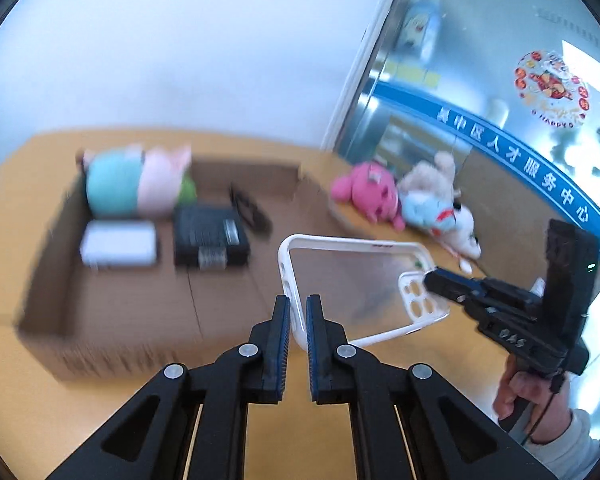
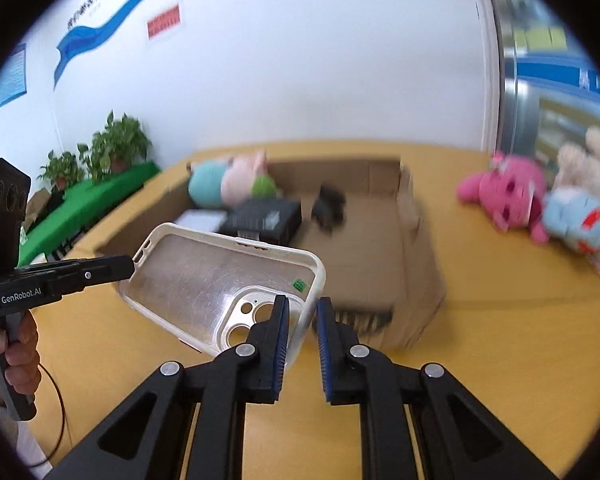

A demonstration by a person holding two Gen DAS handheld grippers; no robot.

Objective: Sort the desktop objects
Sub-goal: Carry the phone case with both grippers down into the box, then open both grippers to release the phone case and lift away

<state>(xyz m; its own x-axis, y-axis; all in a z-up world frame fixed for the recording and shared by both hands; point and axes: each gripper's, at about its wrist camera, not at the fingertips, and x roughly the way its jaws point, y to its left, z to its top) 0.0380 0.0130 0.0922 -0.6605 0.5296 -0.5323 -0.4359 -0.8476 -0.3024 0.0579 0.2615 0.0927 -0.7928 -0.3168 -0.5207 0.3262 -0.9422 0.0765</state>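
Note:
A clear phone case with a white rim (image 1: 352, 280) (image 2: 220, 284) hangs in the air above the yellow table, just in front of an open cardboard box (image 1: 112, 304) (image 2: 380, 264). My left gripper (image 1: 298, 320) is shut on the case's bottom edge; it enters the right wrist view (image 2: 128, 266) from the left. My right gripper (image 2: 303, 320) is shut on the rim by the camera cutout; it enters the left wrist view (image 1: 428, 278) from the right. The box holds a teal and pink plush (image 1: 136, 184), a white box (image 1: 118, 244), a black box (image 1: 208, 236) and a small black item (image 1: 248, 208).
Pink, beige and blue plush toys (image 1: 404, 196) (image 2: 540, 200) lie on the table to the right of the box, by a glass wall. Potted plants on a green cloth (image 2: 100, 160) stand at the far left.

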